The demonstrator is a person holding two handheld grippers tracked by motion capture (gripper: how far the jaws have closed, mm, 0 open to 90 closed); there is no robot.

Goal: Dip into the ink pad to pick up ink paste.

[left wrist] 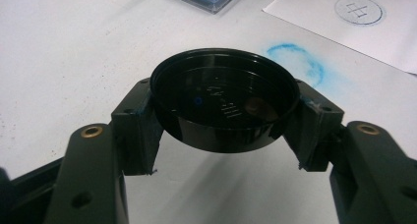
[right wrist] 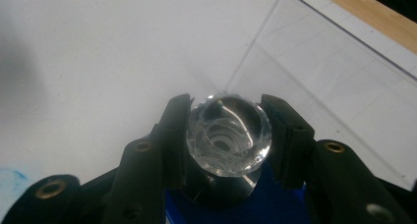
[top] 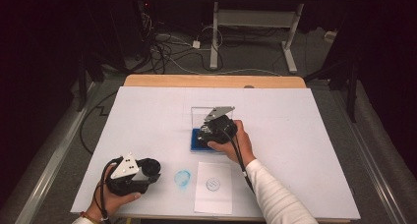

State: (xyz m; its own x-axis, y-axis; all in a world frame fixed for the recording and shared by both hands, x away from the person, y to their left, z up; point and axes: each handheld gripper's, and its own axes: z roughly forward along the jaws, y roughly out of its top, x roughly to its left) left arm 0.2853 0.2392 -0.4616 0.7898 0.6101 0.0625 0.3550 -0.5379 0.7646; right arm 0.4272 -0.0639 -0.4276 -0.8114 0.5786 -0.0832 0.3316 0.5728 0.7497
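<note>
Two grippers are mine, one in each hand, over a white worktop (top: pixel 295 135) whose wooden far edge shows beyond the white sheet. Behind it the room is dark: grey floor, a tangle of cables (top: pixel 162 47) and the white legs of another desk (top: pixel 255 32).

Near the middle of the worktop sits a blue ink pad (top: pixel 197 140) in a clear case, its clear lid (top: pixel 201 117) standing open and upright at the far side. A sheet of paper (top: pixel 214 188) lies at the near edge, carrying a round grey stamp print (top: pixel 213 183). Just left of the paper is a smudged blue ring (top: pixel 182 179) printed straight on the worktop.

My right gripper (top: pixel 216 128) is on the ink pad, its jaws clenched around a stamp (right wrist: pixel 228 135) with a faceted clear knob on top and a dark body below; the stamp sits down over the blue pad, with the open lid just beyond it.

My left gripper (top: pixel 147 171) is at the near left, well apart from the pad. Its jaws grasp a round black cap (left wrist: pixel 223 98) by its sides, hollow side up, held above the worktop with the blue ring just beyond it.
</note>
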